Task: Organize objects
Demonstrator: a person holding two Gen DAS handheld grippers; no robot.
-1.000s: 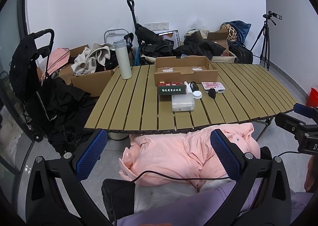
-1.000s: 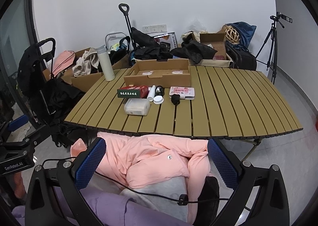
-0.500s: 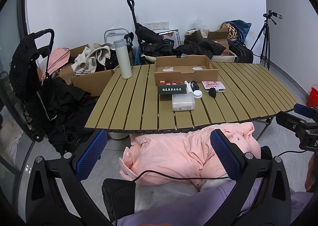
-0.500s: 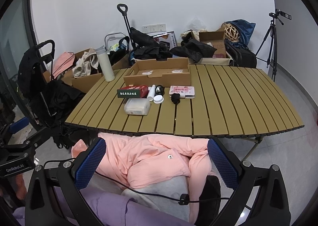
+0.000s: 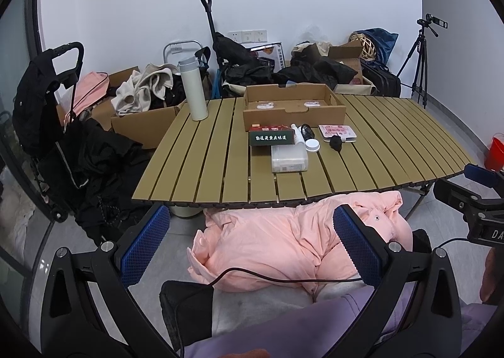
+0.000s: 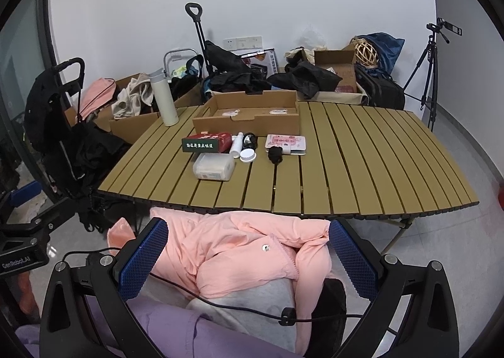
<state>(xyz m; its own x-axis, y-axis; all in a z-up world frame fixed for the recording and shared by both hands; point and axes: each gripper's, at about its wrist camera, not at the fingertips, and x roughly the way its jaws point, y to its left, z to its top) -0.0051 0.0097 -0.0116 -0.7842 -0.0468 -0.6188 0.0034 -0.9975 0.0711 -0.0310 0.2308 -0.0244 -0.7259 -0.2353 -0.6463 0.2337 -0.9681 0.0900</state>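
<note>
Two views, and in both you are well back from the slatted table (image 5: 195, 150), so every risk lies in the approach.

From the left wrist: your left gripper (image 5: 250, 244) is spread wide and holds nothing, hanging over the pink jacket (image 5: 283, 241) on your lap. A black cable (image 5: 267, 277) runs across that jacket; reaching forward could drag it taut. The items to sort sit bunched mid-table just in front of the open cardboard tray (image 5: 293, 110): green-and-red box (image 5: 272, 137), clear plastic case (image 5: 289, 159) touching its near side, white tube (image 5: 298, 134), white cap (image 5: 312, 145), small black object (image 5: 335, 142), pink packet (image 5: 337, 132). Packed that tightly, wide fingers could knock a neighbour. The tall white bottle (image 5: 192, 92) stands apart and looks easy to topple.

From the right wrist: your right gripper (image 6: 247, 255) is likewise spread and empty above the jacket. The cable (image 6: 239, 307) crosses here too. The round cap (image 6: 247, 155) may roll or slip between slats if nudged.
</note>
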